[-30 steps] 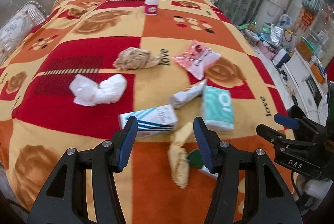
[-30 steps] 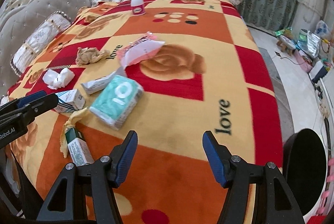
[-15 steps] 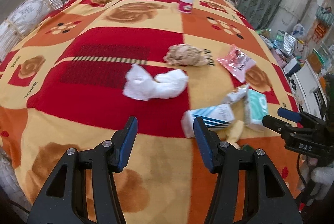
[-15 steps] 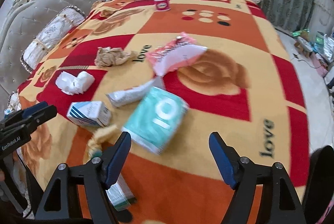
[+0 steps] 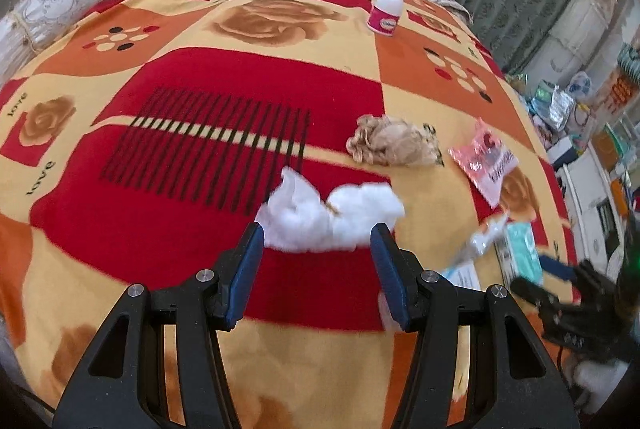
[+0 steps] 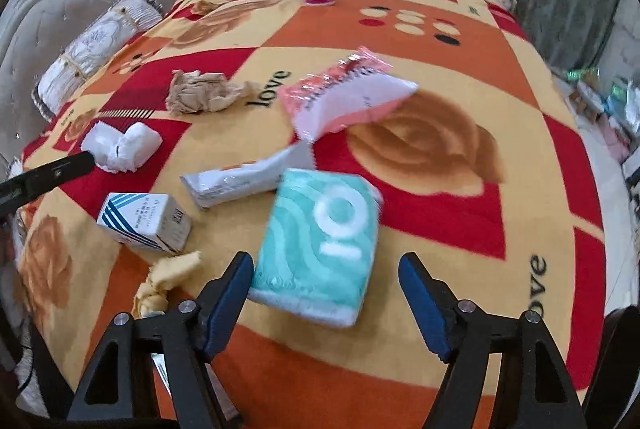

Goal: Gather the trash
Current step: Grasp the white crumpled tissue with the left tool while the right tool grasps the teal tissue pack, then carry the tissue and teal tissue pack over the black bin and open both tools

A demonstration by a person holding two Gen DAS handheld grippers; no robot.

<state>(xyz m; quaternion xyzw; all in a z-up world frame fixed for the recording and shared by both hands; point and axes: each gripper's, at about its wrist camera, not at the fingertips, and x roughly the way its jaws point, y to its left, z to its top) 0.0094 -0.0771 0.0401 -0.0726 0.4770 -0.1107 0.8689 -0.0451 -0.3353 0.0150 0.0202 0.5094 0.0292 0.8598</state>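
Trash lies scattered on a red, orange and yellow blanket [image 5: 224, 69]. My left gripper [image 5: 316, 239] is open, and a crumpled white tissue [image 5: 328, 217] sits just ahead of and between its fingertips, untouched. My right gripper [image 6: 326, 269] is open and wide. A teal tissue pack [image 6: 320, 241] lies between its fingers, with a clear gap on the right side. Nearby are a blue-striped white box [image 6: 144, 221], a silvery wrapper [image 6: 244, 181], a yellow crumpled scrap [image 6: 168, 277], a brown paper wad [image 6: 200, 95] and a pink packet [image 6: 344, 101].
A white bottle with a pink label [image 5: 388, 11] stands upright at the far end of the bed. Pillows [image 5: 56, 9] and a padded headboard [image 6: 72, 1] line the left and back. Curtains and floor clutter [image 5: 560, 105] lie past the right edge.
My left gripper has swung left, from over the striped box to the white tissue. My right gripper has closed in on the teal pack, and its jaws stand wider than a second ago.
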